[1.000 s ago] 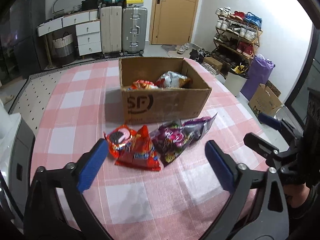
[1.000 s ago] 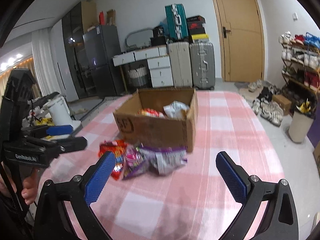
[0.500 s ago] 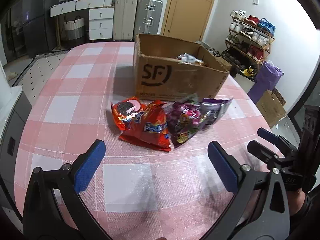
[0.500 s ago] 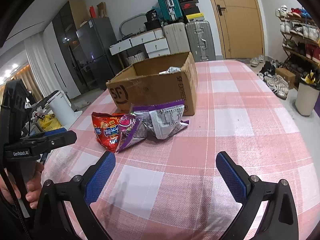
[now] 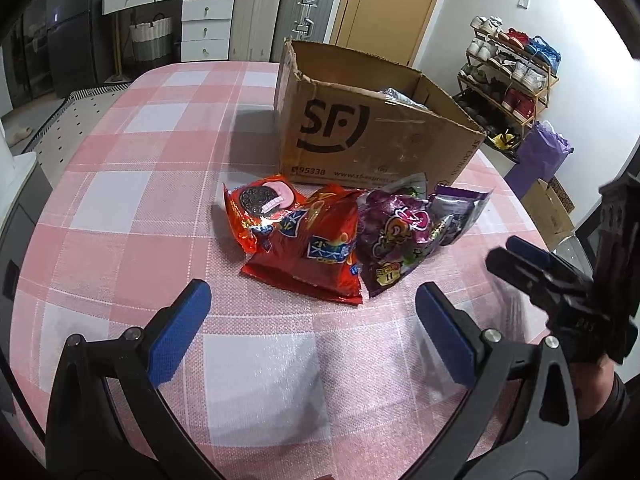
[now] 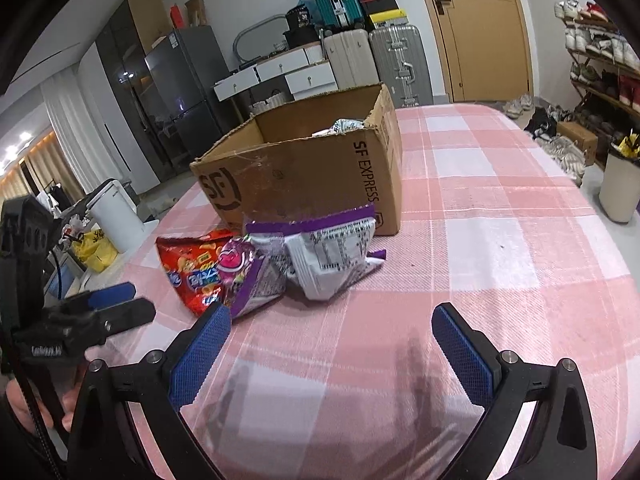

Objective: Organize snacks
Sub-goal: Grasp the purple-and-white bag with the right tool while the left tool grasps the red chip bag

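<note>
An open cardboard box [image 5: 372,140] [image 6: 304,176] marked SF stands on the pink checked tablecloth [image 5: 152,152], with a silvery packet showing inside. In front of it lie several snack bags: a red cookie bag [image 5: 260,208], a red chip bag [image 5: 316,248] [image 6: 192,268], a purple candy bag [image 5: 396,236] [image 6: 244,276] and a silver-and-purple bag [image 6: 332,256] [image 5: 460,212]. My left gripper [image 5: 310,308] is open, low over the cloth just short of the red chip bag. My right gripper [image 6: 330,330] is open too, near the purple and silver bags. Neither holds anything.
Suitcases [image 6: 400,60], white drawers [image 5: 204,24] and a fridge [image 6: 188,92] line the back wall by a wooden door [image 6: 480,32]. A shoe rack [image 5: 508,72] stands right of the table; a white bin [image 6: 620,184] and a purple bag [image 5: 544,156] sit on the floor.
Both grippers have dropped lower and moved in closer to the snack bags and box. Both stay open. The bags and the box have not shifted.
</note>
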`<state>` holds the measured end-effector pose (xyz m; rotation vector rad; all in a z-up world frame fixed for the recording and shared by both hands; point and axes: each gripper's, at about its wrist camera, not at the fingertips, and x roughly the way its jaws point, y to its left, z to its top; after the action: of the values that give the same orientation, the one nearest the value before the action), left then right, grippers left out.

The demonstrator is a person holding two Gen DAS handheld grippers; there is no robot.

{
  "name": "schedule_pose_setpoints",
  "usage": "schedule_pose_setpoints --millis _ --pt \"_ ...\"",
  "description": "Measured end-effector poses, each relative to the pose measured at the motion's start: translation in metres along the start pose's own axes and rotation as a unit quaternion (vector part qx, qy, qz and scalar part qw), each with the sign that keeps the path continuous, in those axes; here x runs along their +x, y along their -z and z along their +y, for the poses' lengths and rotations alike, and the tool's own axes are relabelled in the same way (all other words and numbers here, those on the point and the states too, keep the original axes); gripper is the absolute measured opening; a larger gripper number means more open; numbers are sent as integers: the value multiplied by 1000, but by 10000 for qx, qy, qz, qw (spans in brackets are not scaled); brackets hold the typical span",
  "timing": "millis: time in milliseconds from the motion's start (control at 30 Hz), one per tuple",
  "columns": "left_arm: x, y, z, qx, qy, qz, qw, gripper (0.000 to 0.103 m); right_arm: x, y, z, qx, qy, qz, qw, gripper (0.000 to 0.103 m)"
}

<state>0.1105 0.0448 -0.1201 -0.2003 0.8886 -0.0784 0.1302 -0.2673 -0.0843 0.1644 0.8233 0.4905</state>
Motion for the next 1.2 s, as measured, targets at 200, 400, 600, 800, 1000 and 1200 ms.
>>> schedule_pose_setpoints --millis 200,400,600,800,1000,1200 --pt "9 -4 7 -92 -39 42 9999 102 22 -18 0 86 -97 93 9999 102" --pt "18 -7 13 -168 7 117 9998 102 39 -34 -1 136 -190 128 9996 102" --pt "27 -6 20 -247 28 248 9994 102 58 -44 2 9 -152 273 9995 102" --pt "35 -6 23 -287 28 362 9989 102 68 -44 0 104 -393 356 9985 95" --pt "43 -7 24 -245 -12 495 9985 102 69 -41 -7 235 -555 269 9978 82" --pt "46 -8 26 -351 -36 577 9977 102 68 -39 -16 433 -831 263 9952 60"
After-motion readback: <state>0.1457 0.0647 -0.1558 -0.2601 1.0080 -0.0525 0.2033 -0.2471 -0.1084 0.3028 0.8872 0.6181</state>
